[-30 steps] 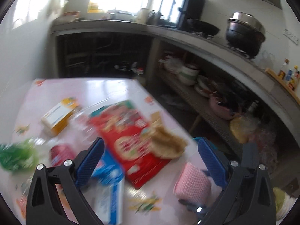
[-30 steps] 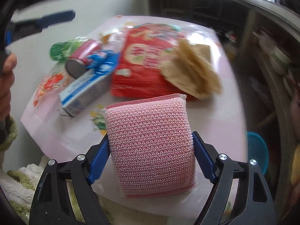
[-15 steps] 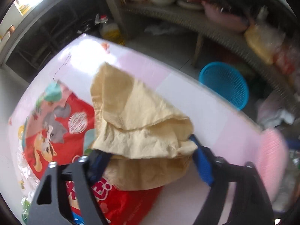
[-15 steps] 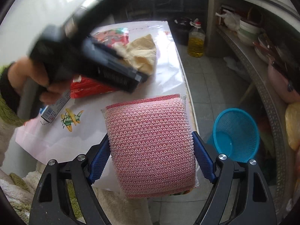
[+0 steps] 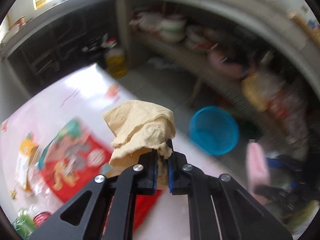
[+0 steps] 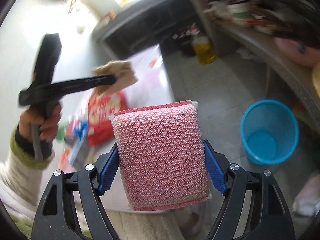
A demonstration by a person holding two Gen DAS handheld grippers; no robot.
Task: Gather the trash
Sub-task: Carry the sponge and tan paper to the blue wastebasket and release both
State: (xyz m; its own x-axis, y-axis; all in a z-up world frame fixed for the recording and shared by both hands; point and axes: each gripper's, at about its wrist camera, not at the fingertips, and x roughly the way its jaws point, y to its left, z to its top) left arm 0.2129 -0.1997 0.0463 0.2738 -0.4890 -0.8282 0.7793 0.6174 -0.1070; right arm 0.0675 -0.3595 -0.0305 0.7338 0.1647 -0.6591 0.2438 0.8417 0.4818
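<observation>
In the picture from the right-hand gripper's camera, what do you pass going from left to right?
Person's hand holding the left gripper → red snack bag → pink mesh sponge in the right gripper → blue basket on the floor.

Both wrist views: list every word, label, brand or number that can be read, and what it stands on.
None can be read.
Red package on the table: printed pictures and characters, too blurred.
Orange and white box: print blurred.
Pink sponge, beige cloth, blue basket: no text visible.
</observation>
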